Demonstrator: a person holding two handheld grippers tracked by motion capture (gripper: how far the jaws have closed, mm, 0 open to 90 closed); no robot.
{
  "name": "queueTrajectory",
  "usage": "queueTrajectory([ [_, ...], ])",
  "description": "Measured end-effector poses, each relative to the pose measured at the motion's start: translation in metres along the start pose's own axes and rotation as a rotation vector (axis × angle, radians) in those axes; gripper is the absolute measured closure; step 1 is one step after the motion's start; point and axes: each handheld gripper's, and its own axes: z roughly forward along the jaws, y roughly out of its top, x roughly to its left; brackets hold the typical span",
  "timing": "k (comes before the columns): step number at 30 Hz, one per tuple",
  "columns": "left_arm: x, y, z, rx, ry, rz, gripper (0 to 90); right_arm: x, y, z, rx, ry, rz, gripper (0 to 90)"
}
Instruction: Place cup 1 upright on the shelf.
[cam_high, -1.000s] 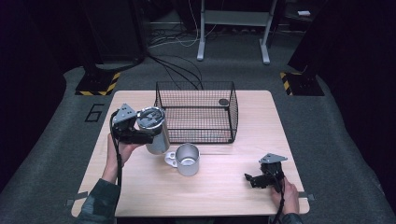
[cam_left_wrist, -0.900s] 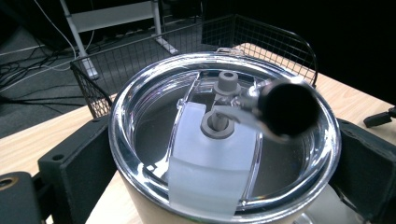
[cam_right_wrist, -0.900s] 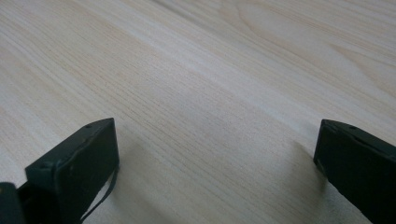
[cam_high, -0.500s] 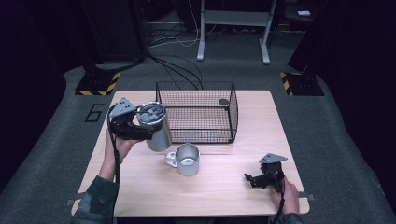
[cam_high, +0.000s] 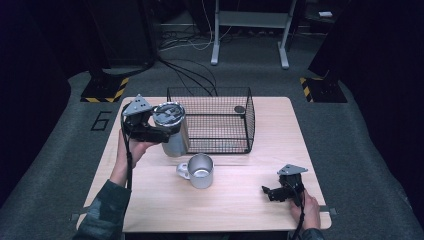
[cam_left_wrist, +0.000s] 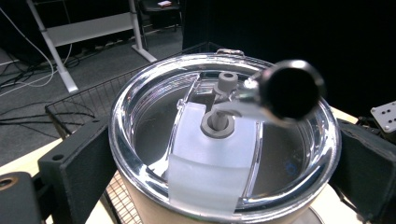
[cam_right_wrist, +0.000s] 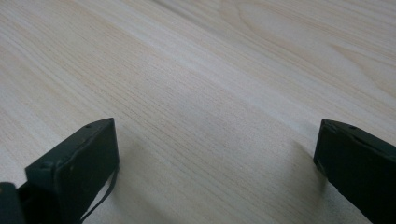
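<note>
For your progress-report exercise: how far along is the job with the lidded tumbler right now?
Done: the left gripper has clamped the steel tumbler with a clear lid and holds it beside the black wire basket. In hand: carrying it. Left: probably setting it inside; the handled steel mug waits on the table, and the right gripper rests open.

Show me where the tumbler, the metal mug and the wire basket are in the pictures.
tumbler (cam_high: 175, 142), high view, on its steel side below the lid.
metal mug (cam_high: 202, 176), high view, on its outer wall.
wire basket (cam_high: 249, 122), high view, on its right wall.
</note>
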Motion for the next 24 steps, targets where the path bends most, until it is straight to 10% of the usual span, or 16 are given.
queueTrajectory([
  [24, 0.007, 0.032, 0.037, 0.004, 0.013, 0.022, 3.8, 0.000, 0.000, 0.000, 0.000, 0.000, 0.000, 0.0],
])
